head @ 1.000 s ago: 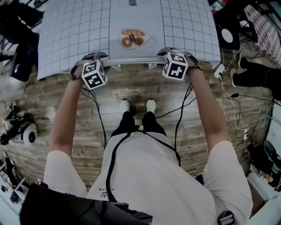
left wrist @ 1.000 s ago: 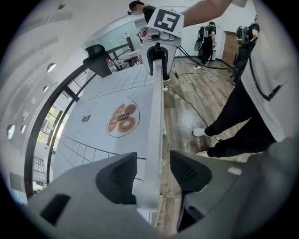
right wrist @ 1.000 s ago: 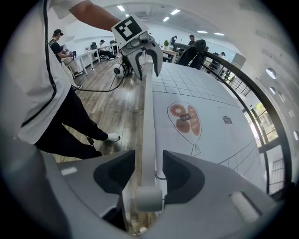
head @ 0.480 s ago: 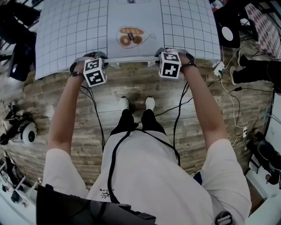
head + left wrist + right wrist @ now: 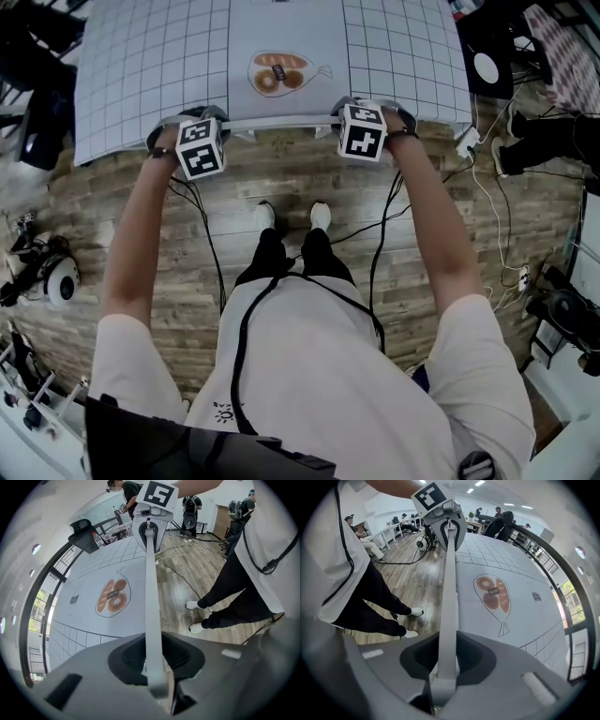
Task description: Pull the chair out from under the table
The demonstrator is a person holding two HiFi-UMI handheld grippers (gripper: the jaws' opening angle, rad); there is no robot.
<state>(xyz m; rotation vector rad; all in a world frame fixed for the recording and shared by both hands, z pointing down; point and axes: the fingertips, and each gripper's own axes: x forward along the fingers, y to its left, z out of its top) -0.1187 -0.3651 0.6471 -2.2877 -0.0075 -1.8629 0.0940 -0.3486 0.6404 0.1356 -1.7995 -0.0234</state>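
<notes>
Grey chair rail [image 5: 279,122] in just-closed left tongs [image 5: 152,663], right tongs [image 5: 447,663]; rest beneath table [image 5: 394,56]

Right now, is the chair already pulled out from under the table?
No, only the chair's top rail shows, lying along the table's near edge.

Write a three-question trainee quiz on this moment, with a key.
1. True or false: the left gripper is empty.
2. What does the right gripper grip? A. a cable B. the chair's top rail C. a mug
3. What is printed on the table cover?
Key:
1. False. Both grippers' jaws have just been closing, and the rail runs between each pair.
2. B.
3. Bread in a bag outline.
</notes>
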